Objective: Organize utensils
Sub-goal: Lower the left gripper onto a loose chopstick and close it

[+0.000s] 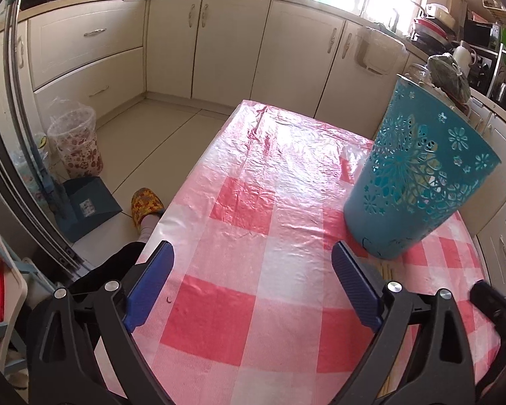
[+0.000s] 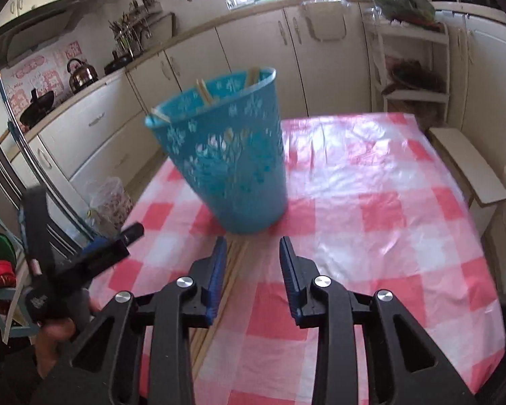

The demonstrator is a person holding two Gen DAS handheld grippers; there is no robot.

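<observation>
On the pink-and-white checked tablecloth [image 2: 371, 182] stands a blue perforated holder [image 2: 229, 155], upright, with a few pale chopsticks [image 2: 204, 92] leaning inside it against the rim. More loose chopsticks [image 2: 232, 270] lie flat on the cloth just in front of the holder's base, running toward the camera. The right gripper [image 2: 253, 253] hangs over that spot with its jaws partly apart and nothing pinched between them; the loose sticks pass under and beside its left pad, and whether the pad touches them cannot be told. The left gripper [image 1: 253, 256] has its jaws spread wide over bare cloth, empty, with the holder [image 1: 418, 172] just beyond its right pad and the ends of the loose chopsticks [image 1: 386, 270] showing beside that pad.
</observation>
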